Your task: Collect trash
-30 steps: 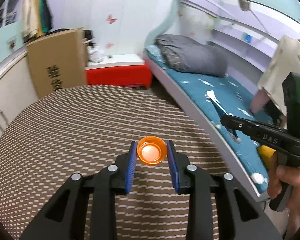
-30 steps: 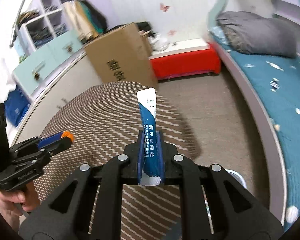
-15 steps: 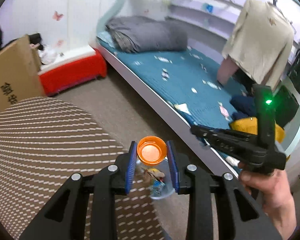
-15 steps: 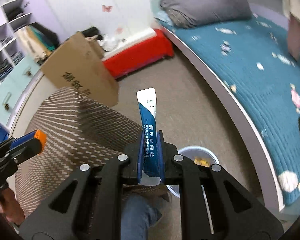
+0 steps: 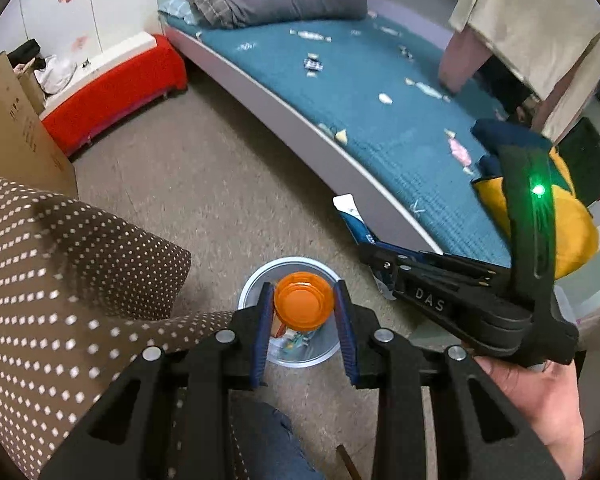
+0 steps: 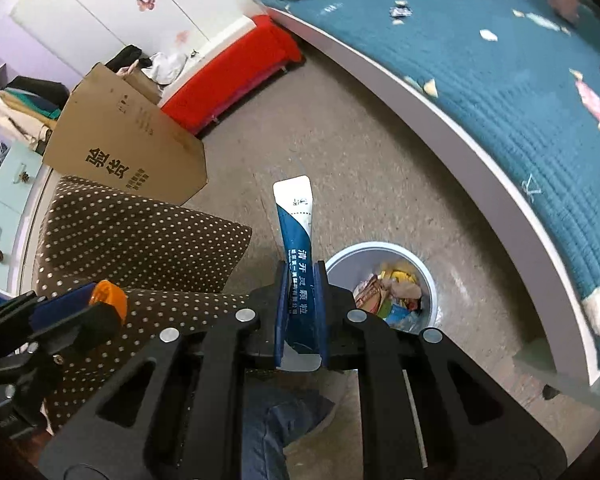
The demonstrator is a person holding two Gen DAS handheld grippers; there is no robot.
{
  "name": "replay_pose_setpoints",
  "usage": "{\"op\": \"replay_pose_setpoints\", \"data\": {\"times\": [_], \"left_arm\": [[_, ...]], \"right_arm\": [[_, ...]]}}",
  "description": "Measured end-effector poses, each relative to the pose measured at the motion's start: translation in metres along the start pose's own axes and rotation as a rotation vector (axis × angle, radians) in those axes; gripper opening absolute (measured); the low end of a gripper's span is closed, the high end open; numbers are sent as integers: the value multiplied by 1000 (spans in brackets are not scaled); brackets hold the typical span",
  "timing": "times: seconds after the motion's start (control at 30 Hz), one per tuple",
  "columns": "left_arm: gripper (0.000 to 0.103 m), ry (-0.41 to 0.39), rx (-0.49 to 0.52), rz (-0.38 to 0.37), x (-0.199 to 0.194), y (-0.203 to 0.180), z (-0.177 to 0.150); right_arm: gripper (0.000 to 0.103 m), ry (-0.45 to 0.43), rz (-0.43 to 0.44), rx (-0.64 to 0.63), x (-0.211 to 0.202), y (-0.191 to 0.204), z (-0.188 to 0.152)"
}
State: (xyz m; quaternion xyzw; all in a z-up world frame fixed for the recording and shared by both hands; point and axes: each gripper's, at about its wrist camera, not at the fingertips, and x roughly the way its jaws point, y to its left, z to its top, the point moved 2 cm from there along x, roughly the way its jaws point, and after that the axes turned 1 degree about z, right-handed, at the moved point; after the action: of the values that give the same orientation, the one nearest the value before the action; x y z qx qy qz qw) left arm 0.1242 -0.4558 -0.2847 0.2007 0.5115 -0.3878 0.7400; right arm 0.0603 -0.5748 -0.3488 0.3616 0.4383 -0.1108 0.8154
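Trash is gripped but not yet dropped: an orange cap (image 5: 303, 306) is clamped in the left gripper (image 5: 303, 316) above the part-filled wastebasket (image 5: 256, 276), a blue sachet (image 6: 298, 248) pinched in the right gripper (image 6: 301, 312) beside it.

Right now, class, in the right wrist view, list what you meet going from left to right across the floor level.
Orange cap in the left tool → dotted brown tablecloth → blue-and-white sachet in the right tool → trash bin → bed.
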Motion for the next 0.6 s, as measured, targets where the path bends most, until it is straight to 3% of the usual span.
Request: {"op": "replay_pose_setpoints", "data": {"times": [0.07, 0.13, 0.17, 0.2, 0.23, 0.33, 0.4, 0.6], "left_arm": [[35, 10, -6, 18, 7, 2, 3], [74, 15, -25, 37, 12, 3, 8], [80, -3, -40, 60, 10, 5, 9], [82, -18, -47, 76, 9, 4, 12], [84, -24, -48, 73, 6, 4, 14], [87, -39, -47, 62, -1, 6, 15], [89, -66, -56, 84, -10, 8, 15], [90, -163, -81, 59, -49, 12, 11]], "right_arm": [[14, 8, -6, 21, 5, -8, 1], [19, 18, -1, 45, 9, -15, 2], [42, 26, 8, 63, 12, -19, 1], [79, 27, 18, 80, 12, -22, 1], [86, 17, 31, 100, 11, -25, 0], [88, 12, 51, 135, 11, -30, -4], [97, 1, 50, 158, 7, -33, -7], [97, -40, -20, 158, -15, -22, -8]]}}
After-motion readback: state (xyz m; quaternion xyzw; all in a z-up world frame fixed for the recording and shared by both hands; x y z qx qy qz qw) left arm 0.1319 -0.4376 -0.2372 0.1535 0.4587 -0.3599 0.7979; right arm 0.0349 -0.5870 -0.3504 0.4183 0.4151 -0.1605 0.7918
